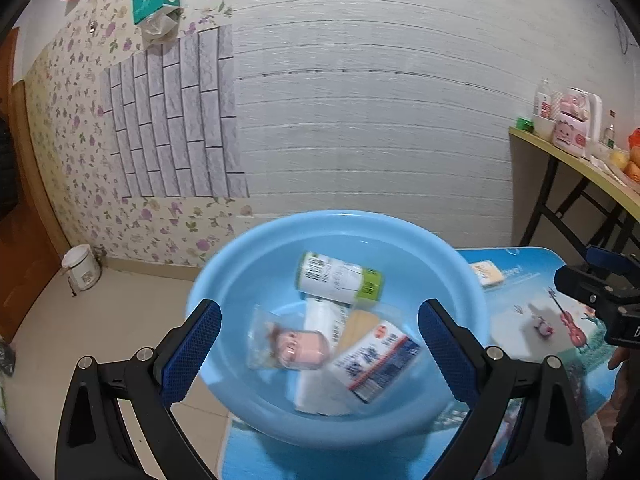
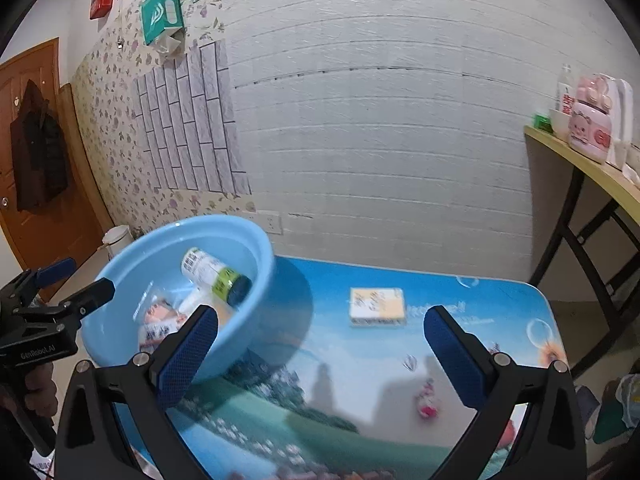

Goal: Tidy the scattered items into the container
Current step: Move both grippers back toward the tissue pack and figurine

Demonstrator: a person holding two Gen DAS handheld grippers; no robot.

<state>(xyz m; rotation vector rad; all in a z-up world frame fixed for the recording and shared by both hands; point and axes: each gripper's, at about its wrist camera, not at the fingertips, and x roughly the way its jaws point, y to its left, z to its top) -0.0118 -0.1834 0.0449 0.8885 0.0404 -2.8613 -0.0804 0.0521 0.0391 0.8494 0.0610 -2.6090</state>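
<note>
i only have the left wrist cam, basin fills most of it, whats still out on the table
Observer: On the right wrist view, a yellow and white packet lies flat on the table, clear of the blue basin.
Operator: anything else loose
Observer: A small pink toy sits nearer, between the open fingers of the right gripper.
Operator: is my gripper near the basin rim
Observer: From the right view, the left gripper hovers open at the basin's left rim, holding nothing.
</note>
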